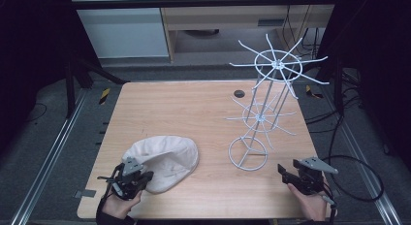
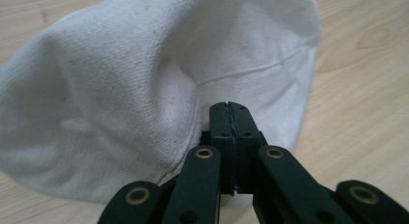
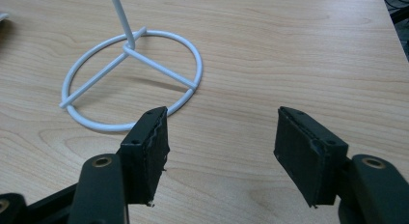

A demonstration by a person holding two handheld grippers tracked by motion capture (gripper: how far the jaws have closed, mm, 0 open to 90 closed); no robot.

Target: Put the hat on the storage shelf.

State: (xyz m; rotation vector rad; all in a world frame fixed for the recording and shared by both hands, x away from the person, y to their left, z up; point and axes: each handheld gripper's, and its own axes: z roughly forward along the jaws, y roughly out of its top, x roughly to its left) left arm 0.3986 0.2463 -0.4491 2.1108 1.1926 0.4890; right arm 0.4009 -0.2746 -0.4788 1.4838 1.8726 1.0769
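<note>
High view: one white cap [image 1: 165,159], one wire rack [image 1: 269,104], left hand-held gripper [image 1: 140,179] closed emptily, right hand-held gripper [image 1: 287,173] open.

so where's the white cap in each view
high view: the white cap lies near the table's front left, at the left hand-held gripper.
left gripper view: it covers the upper left, behind the shut jaws.
right gripper view: none I can make out.
shared landmark: the wooden table.

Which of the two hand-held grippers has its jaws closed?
The left hand-held gripper, beside the white cap: its jaws are pressed together at the cap's edge. The right hand-held gripper, near the white wire rack, has jaws standing apart with nothing between them.
</note>
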